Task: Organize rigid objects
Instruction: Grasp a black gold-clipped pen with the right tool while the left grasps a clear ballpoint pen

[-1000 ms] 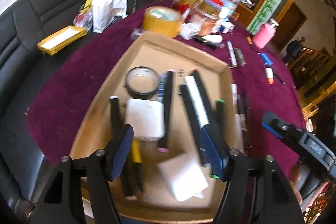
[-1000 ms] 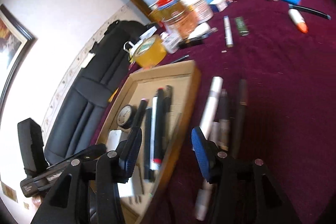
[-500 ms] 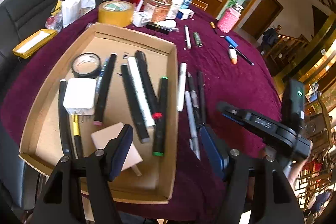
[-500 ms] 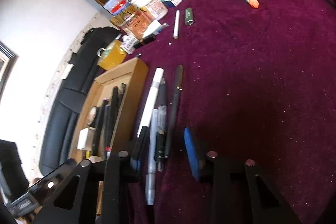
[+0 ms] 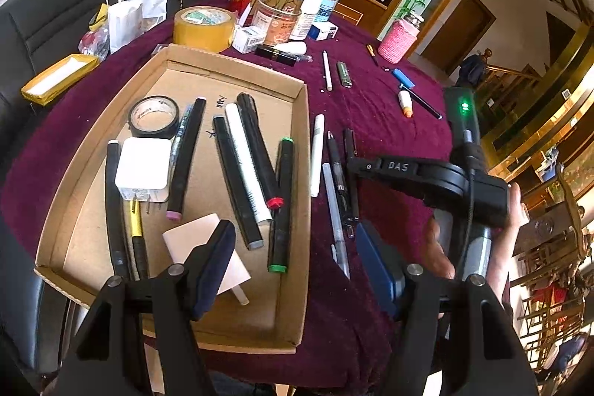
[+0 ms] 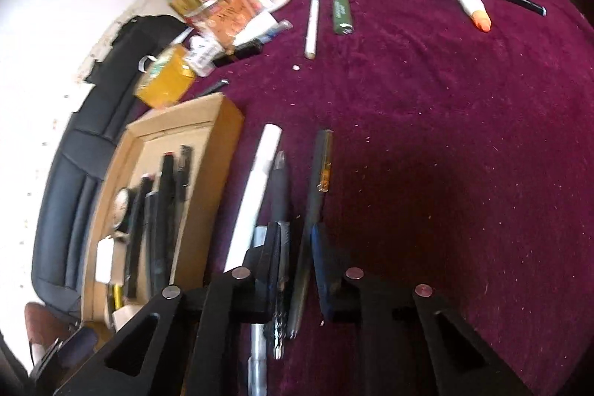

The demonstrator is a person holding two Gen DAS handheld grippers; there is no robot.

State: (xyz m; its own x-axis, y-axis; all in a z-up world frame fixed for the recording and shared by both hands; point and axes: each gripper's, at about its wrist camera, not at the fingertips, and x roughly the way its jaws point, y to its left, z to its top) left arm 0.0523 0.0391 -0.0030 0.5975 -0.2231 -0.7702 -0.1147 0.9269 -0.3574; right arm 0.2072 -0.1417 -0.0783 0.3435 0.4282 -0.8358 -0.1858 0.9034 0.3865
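- Maroon cloth (image 5: pixel 371 121) covers a round table, with a black couch (image 5: pixel 44 21) behind it and a wooden sideboard beyond.
- At the table's far edge stand jars, boxes, a roll of yellow tape (image 5: pixel 204 28) and a pink jar (image 5: pixel 398 38).
- A shallow cardboard tray (image 5: pixel 302 210) lies on the cloth near the front edge, holding markers, a black tape roll (image 5: pixel 154 117) and a white charger (image 5: pixel 143 169).
- Just beside the tray's right wall a row of pens lies on the cloth: a white pen (image 6: pixel 256 188), a grey pen (image 6: pixel 280 188) and a dark pen (image 6: pixel 315 188).
- The right gripper (image 6: pixel 295 266) sits low over this row, its jaws narrowed around the dark pen and the grey pen's clip end; whether the pads press on them cannot be told.
- The left gripper (image 5: pixel 293 270) hovers over the tray's front right corner, jaws wide apart and holding nothing.
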